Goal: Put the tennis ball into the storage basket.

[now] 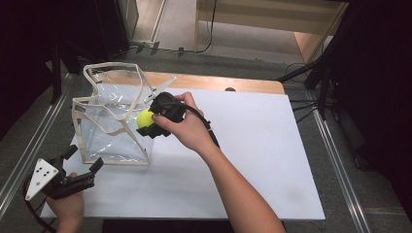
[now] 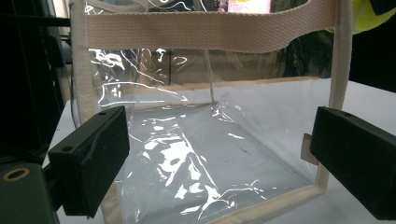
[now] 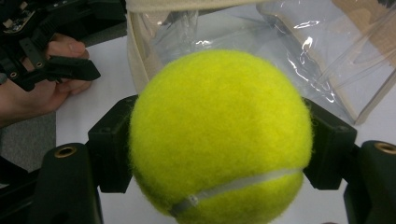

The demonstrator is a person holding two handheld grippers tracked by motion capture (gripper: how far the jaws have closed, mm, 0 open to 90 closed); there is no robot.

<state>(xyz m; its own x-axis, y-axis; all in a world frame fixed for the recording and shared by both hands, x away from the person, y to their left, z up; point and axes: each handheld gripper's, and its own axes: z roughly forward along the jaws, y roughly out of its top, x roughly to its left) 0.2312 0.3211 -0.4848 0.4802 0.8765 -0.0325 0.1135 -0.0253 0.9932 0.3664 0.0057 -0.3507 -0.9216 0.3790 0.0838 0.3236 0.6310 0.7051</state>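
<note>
A yellow tennis ball is clamped between the jaws of my right gripper, which hovers at the right upper edge of a clear plastic bag with cream webbing trim. The bag stands open on the white board, and its straps rise above it. My left gripper rests low at the board's front left corner, jaws spread wide and empty, pointing at the bag's near side. The right gripper view shows the left gripper with its hand at the upper left.
The white board lies on a wooden table. Metal rails run along both sides. Cables and dark stands sit on the floor at the back right.
</note>
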